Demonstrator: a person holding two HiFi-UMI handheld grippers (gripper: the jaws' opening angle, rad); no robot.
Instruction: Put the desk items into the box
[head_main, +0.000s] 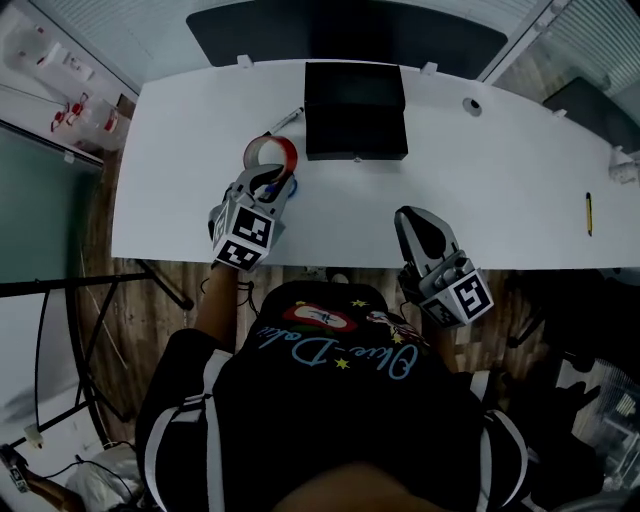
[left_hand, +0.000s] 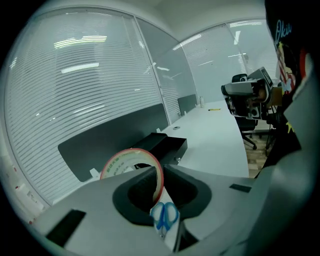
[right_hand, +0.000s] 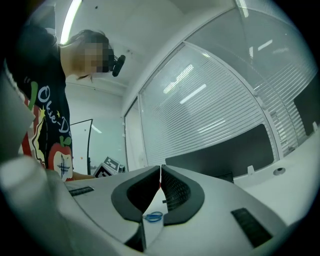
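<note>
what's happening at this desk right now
A person is clearing a white desk with a gripper in each hand. The left gripper is clamped on a red-edged tape roll, held just left of the black box. The right gripper is shut and empty near the desk's front edge.

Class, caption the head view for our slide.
Left tongs grip a tape roll near the black box; right tongs shut.

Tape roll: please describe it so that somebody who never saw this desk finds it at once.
At the white desk, look just left of the black box. The tape roll is there, gripped by the left gripper. It is the only ring, red-edged, unlike the thin pen beside it.
</note>
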